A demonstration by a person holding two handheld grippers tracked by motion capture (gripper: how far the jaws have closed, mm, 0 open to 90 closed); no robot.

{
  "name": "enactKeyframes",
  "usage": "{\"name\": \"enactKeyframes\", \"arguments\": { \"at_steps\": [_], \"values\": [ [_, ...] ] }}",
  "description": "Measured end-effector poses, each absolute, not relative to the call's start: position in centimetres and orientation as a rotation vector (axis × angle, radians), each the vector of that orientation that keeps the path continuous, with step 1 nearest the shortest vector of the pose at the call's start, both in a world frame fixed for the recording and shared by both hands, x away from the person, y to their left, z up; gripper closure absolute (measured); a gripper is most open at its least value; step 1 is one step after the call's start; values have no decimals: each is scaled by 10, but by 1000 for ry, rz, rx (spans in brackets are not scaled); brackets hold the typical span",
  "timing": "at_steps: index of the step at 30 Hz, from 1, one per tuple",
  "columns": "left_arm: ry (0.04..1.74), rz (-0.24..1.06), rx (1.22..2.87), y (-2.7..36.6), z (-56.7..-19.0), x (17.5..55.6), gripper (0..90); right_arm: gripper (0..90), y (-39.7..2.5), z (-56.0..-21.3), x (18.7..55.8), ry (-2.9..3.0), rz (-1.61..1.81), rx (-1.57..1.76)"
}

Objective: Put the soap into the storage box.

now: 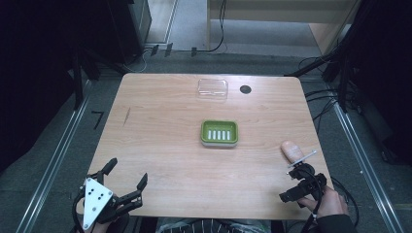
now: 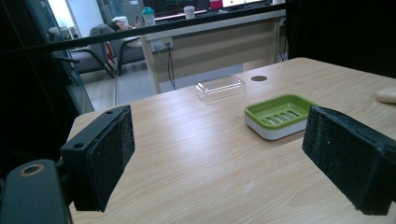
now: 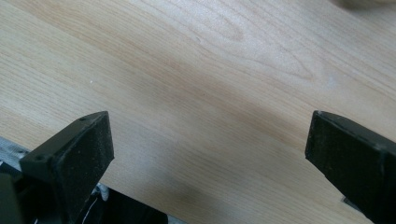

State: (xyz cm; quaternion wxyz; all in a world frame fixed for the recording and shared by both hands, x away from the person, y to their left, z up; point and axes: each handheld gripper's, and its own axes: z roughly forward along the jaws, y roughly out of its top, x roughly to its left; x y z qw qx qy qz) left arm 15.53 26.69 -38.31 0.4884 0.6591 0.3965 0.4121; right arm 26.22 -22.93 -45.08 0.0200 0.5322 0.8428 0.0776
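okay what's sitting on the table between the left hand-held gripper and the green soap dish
Nothing: bare wood runs from the left hand-held gripper to the green soap dish, clear in the high view.

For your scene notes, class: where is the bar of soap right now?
In the high view the soap lies near the table's right edge, just beyond the right gripper, right of the green dish.

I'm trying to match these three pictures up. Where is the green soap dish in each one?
High view: the green dish sits at the middle of the table.
Left gripper view: right of centre, just beyond the right-hand finger.
Right gripper view: not in it; bare wood between the fingers.
Shared landmark: the wood-grain tabletop; the clear lid behind the dish links the first two.
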Motion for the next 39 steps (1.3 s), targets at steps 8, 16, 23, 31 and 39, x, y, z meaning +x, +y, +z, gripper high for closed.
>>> {"name": "enactKeyframes", "arguments": {
  "at_steps": [8,16,23,31,39],
  "values": [
    [959,1001,1604,266,-383,157,96,11,-231,-451,262,2612,241,1655],
    [966,1001,1608,264,-383,157,96,9,-231,-454,268,2625,202,1606],
    [964,996,1610,266,-383,157,96,9,-238,-453,275,2589,172,1595],
    [976,996,1599,267,-384,157,96,9,-238,-444,282,2544,213,1575],
    [975,995,1615,266,-384,158,96,3,-247,-441,294,2511,251,1606]
  ]
}}
